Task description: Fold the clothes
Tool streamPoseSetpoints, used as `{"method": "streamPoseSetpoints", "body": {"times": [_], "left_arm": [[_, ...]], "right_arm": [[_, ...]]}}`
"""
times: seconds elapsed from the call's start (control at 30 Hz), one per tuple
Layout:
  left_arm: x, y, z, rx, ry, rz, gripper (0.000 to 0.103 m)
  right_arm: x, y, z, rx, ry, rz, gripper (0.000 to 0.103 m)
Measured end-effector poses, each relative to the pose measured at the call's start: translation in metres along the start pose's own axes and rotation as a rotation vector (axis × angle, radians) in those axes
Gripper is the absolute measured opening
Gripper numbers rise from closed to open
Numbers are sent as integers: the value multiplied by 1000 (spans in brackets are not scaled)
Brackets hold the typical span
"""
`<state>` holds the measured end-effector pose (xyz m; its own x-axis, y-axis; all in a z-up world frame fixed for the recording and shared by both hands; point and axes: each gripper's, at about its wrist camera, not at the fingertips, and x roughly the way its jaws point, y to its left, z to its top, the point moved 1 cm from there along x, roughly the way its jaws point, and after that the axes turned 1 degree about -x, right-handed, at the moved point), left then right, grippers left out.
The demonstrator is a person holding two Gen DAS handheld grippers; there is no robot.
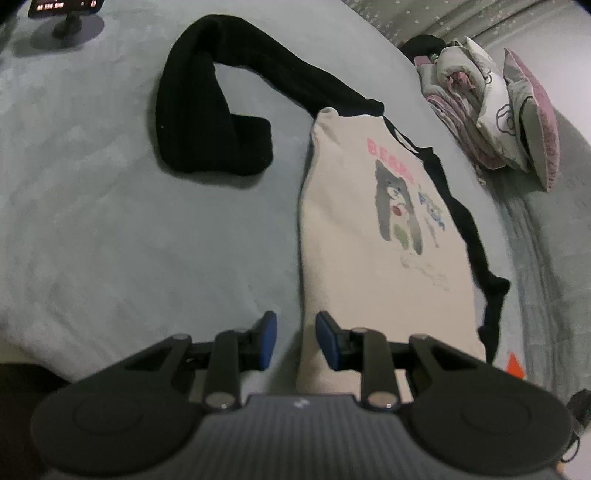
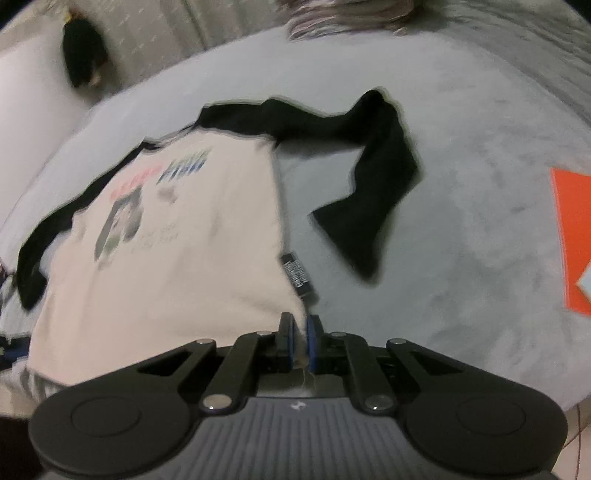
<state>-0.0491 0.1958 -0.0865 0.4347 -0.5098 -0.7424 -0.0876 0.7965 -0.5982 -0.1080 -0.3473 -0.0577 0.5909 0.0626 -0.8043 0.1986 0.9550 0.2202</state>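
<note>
right gripper (image 2: 299, 341) pinches the shirt (image 2: 177, 236) near hem corner; left gripper (image 1: 295, 339) gapes over its left edge, bare blanket (image 1: 129, 240) leftward.

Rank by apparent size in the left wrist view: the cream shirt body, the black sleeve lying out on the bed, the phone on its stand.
1. Cream shirt body, largest, though also nearest the camera.
2. Black sleeve.
3. Phone on its stand, smallest, farthest and partly cropped.

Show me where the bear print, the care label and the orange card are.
bear print (image 1: 397, 206), left wrist view, on the bear's grey body.
care label (image 2: 300, 275), right wrist view, middle of the dark tag.
orange card (image 2: 570, 236), right wrist view, its flat orange face.
</note>
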Motion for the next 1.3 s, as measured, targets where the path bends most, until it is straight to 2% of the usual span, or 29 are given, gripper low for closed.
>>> {"method": "streamPoseSetpoints", "body": {"times": [0.2,0.37,0.47,0.5,0.6,0.77,0.87,1.07,1.2,1.3], "left_arm": [[12,1,-8,-45,26,-54,26],[23,10,-22,-124,31,-133,26],[30,11,-31,-141,11,-140,17],[30,11,-33,-147,4,-129,12],[17,4,-35,-136,-40,-87,11],[-24,-22,-36,26,-152,38,8],[-39,-31,-37,93,-178,82,8],[-13,-20,-44,140,-66,180,8],[-9,-19,-47,193,-65,198,9],[-11,-29,-39,244,-80,203,17]], "right_arm": [[13,-9,6,-10,21,-66,9],[29,-11,4,13,36,-65,9],[28,-11,4,5,36,-70,9],[28,-10,4,1,35,-71,9],[19,-7,5,-16,28,-66,9],[-8,9,4,-76,-4,-38,9],[-17,16,0,-107,-4,-37,9],[4,18,-15,-133,58,-63,9],[16,16,-22,-155,79,-78,9],[14,14,-18,-146,80,-74,10]]}}
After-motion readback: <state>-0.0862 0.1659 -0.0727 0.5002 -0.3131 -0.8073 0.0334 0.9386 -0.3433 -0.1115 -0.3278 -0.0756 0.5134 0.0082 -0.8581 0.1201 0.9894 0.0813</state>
